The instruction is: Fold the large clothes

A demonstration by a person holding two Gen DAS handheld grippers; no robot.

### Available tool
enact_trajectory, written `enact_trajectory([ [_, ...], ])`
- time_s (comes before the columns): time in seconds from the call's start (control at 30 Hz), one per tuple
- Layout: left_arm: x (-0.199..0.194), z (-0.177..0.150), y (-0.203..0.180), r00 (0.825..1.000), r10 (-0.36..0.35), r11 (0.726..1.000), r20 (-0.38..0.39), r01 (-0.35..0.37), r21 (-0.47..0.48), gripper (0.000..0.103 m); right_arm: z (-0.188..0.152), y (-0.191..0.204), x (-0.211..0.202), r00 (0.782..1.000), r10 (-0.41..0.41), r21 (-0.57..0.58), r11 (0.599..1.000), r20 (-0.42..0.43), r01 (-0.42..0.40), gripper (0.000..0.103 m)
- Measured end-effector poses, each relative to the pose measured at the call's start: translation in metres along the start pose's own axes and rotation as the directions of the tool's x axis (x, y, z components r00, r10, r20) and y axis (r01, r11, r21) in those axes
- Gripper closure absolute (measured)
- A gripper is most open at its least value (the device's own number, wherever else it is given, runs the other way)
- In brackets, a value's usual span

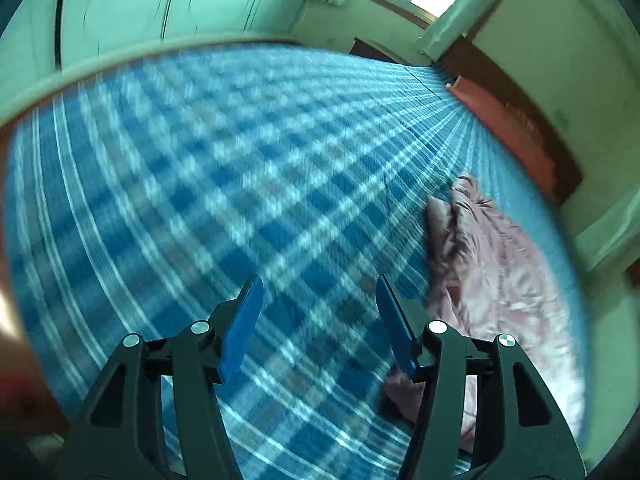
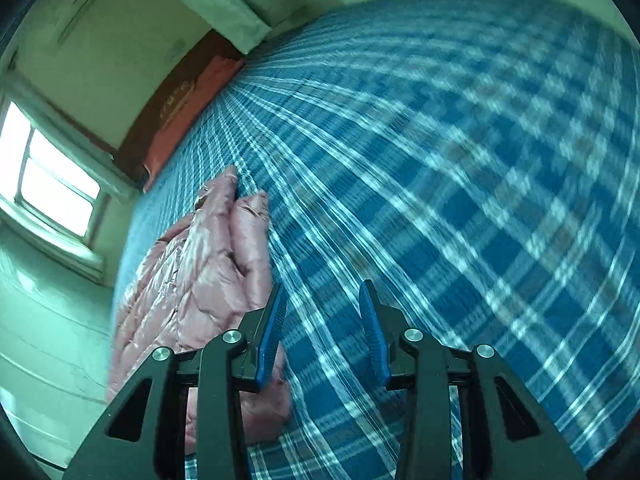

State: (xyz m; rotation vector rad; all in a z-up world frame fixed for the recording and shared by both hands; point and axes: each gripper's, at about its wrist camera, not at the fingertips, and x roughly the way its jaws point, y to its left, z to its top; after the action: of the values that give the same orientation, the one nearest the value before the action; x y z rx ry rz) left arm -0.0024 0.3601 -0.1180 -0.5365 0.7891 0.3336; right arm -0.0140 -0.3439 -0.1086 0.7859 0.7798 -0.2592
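Note:
A shiny pink padded jacket [image 1: 492, 264] lies bunched on a bed with a blue and white checked sheet [image 1: 208, 168]. In the left wrist view it is to the right of my left gripper [image 1: 318, 284], whose blue pads stand apart with only the sheet showing between them. In the right wrist view the jacket [image 2: 204, 268] lies to the left of my right gripper [image 2: 322, 290], reaching under its left finger. That gripper is also open, with nothing between its pads. Both views are blurred by motion.
A reddish-brown wooden bed frame [image 1: 516, 120] runs along the far side of the bed, against a pale wall. A bright window [image 2: 48, 176] with pale curtains is beyond the bed's end. The checked sheet [image 2: 460, 168] stretches wide to the jacket's side.

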Motion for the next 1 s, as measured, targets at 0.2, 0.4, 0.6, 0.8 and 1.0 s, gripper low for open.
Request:
enact_trajectory([
  [0.2,-0.017,0.013,-0.089,0.994,0.020,0.940,0.103,-0.054,0.337,0.045,0.000,0.092,0.015,0.999,-0.009,-0.256,0.967,-0.034,0.000,0.064],
  [0.4,-0.004,-0.012,-0.177,0.998,-0.043,0.866,0.054,0.011,0.500,0.045,-0.031,0.182,0.043,0.996,0.007,-0.463,0.885,-0.089,-0.048,0.064],
  [0.6,0.040,-0.052,-0.236,1.000,0.009,0.810,-0.004,-0.005,0.586,0.045,-0.068,0.254,0.080,0.993,-0.027,-0.619,0.784,-0.113,-0.049,0.064],
  [0.8,0.072,-0.077,-0.241,0.995,0.099,0.759,0.006,-0.080,0.646,0.046,-0.101,0.257,0.133,0.975,-0.175,-0.707,0.707,-0.136,0.028,0.064],
  [1.0,0.070,-0.084,-0.250,0.994,0.102,0.711,0.028,-0.092,0.697,0.061,-0.097,0.263,0.133,0.974,-0.194,-0.714,0.699,-0.118,0.053,0.065],
])
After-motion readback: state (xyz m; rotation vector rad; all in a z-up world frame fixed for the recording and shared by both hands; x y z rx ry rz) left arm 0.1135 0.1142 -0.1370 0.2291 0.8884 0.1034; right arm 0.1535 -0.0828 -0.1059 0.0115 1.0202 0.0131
